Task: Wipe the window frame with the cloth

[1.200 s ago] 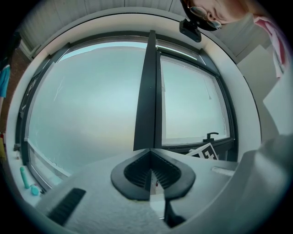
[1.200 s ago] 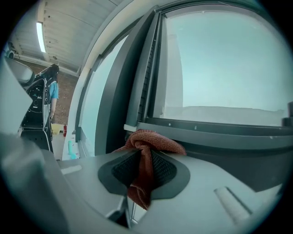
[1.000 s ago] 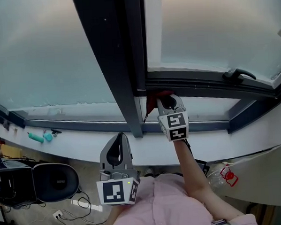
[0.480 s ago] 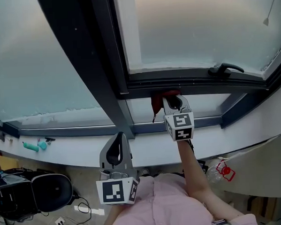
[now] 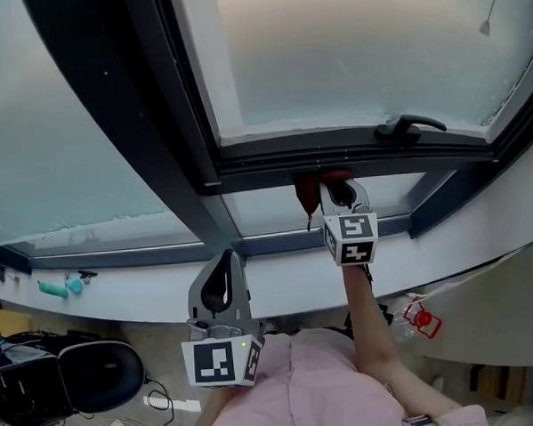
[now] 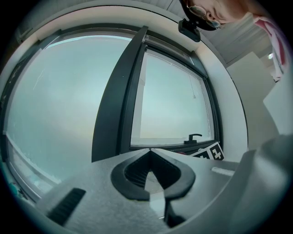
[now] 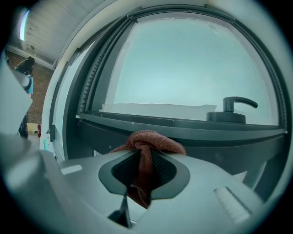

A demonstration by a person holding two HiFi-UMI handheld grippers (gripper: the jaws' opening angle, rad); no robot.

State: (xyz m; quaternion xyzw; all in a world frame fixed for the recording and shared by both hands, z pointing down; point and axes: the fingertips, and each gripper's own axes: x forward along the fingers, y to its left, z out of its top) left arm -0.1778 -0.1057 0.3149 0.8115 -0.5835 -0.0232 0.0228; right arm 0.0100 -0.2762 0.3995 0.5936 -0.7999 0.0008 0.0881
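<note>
Clamping a rust-red woven cloth (image 7: 149, 142) at the dark metal window frame (image 5: 272, 156) lower edge, right gripper (image 5: 335, 192); rail runs right to black lever handle (image 5: 410, 125). Left gripper (image 5: 224, 261) jaws together on nothing, well below.

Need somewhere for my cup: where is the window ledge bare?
The white ledge is bare between the teal items and the left gripper, and right of the right gripper. Crowded where that gripper holds the red cloth at the frame.

cloth (image 5: 308, 194) against window frame (image 5: 264, 163), handle (image 5: 411, 126) to its right
</note>
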